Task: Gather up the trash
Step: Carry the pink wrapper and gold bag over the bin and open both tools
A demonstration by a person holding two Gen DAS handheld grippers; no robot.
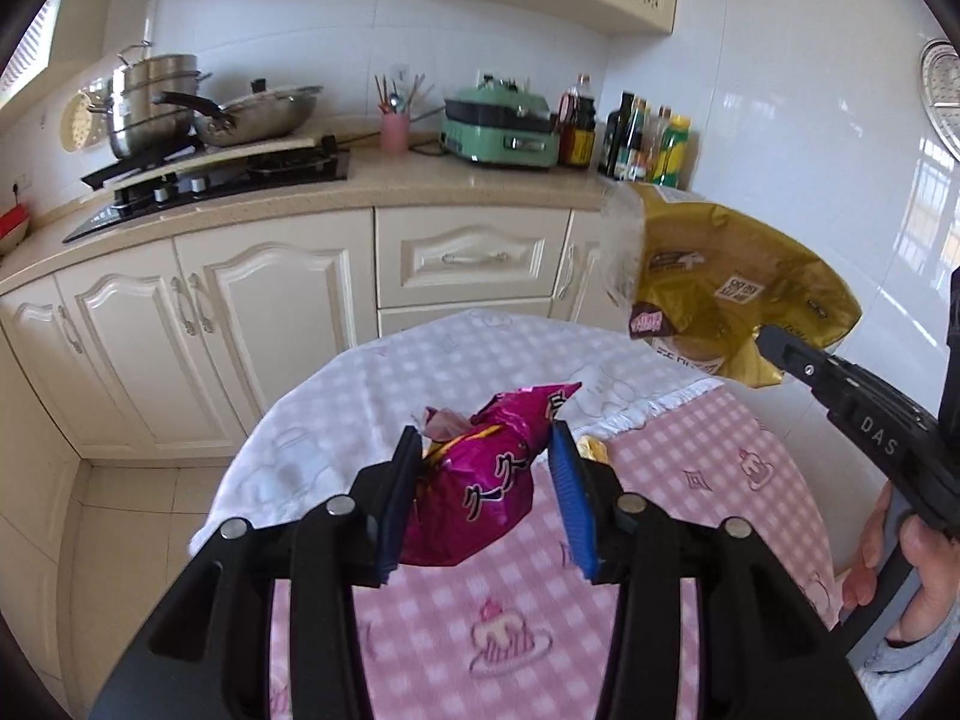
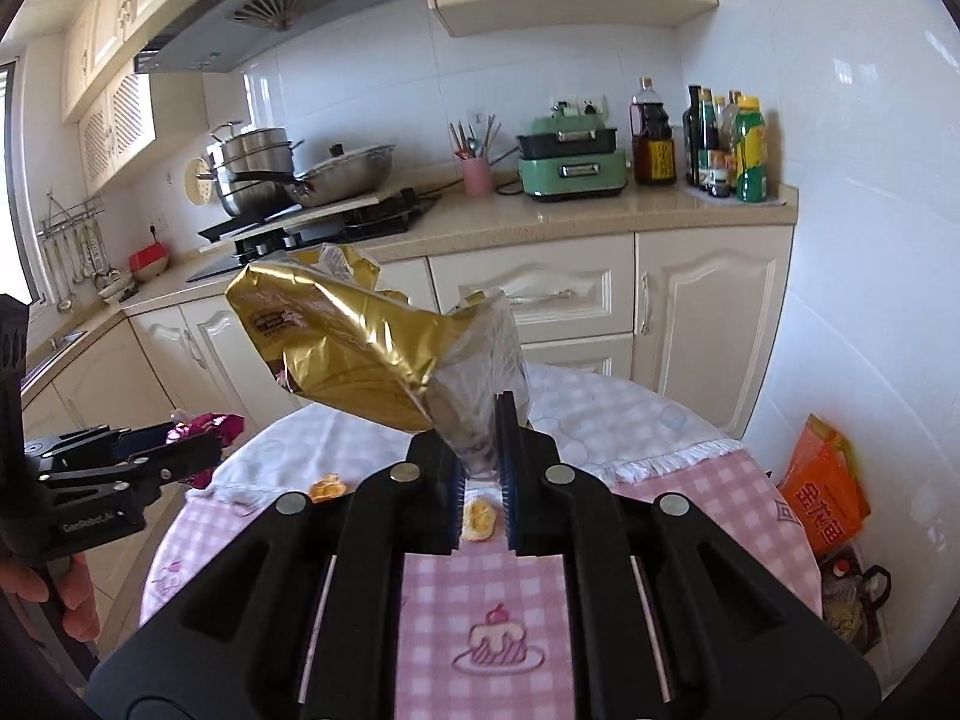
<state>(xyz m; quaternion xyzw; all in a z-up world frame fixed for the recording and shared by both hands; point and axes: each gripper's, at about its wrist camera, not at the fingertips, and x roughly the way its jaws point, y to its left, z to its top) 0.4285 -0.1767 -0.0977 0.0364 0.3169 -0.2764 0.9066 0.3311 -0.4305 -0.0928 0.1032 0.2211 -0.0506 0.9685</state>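
Observation:
My left gripper is shut on a crumpled magenta snack wrapper and holds it above the round table; it also shows in the right wrist view. My right gripper is shut on the clear end of a gold snack bag, lifted above the table. The gold bag also shows in the left wrist view, at the tip of the right gripper's finger. Two small yellow scraps lie on the cloth.
The round table has a pink checked cloth and a white cloth at its far side. Cream kitchen cabinets and a counter with pots, an appliance and bottles stand behind. An orange bag sits on the floor at right.

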